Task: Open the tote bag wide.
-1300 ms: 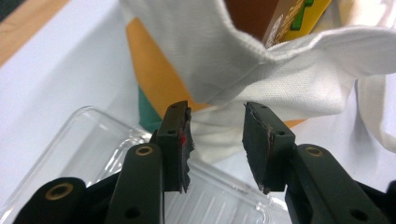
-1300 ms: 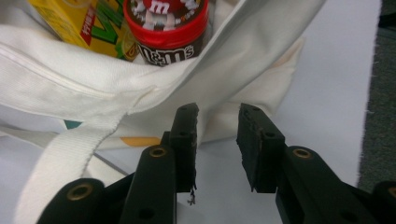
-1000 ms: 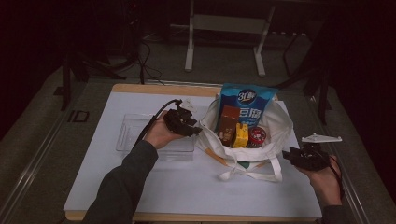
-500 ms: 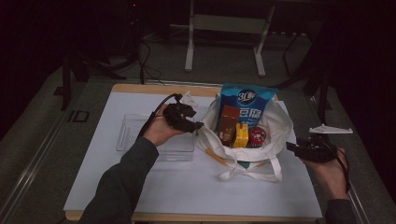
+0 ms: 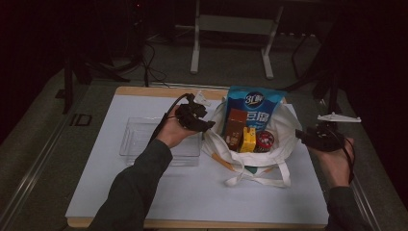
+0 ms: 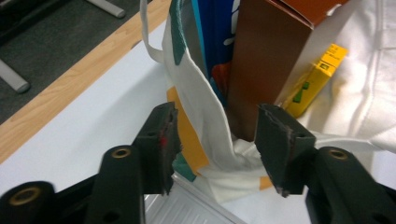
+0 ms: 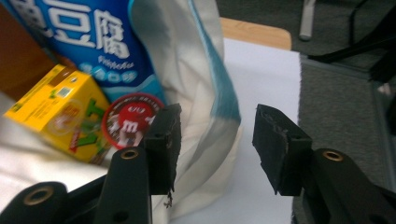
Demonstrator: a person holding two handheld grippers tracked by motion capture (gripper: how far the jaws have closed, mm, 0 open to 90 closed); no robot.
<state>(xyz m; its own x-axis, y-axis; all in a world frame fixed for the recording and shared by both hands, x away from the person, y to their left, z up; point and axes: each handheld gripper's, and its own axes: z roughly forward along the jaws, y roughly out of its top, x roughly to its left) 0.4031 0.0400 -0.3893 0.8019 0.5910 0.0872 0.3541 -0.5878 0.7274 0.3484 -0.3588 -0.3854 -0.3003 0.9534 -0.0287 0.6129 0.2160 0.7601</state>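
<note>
bag (image 5: 250, 144) upright mid-surface, packed with goods | left claw (image 6: 215, 140) released, jaws have just been closing astride the near rim | right claw (image 7: 215, 140) released, closing astride the far rim | risk: cloth slips out, bag slumps, box (image 6: 271, 65) tips

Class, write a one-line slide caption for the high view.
Two grippers flank a cloth bag of groceries on a white table.

Black hand-held gripper (image 5: 195, 117) with trailing cable; sleeve (image 5: 132, 190) looks dark green, perhaps grey.
</note>
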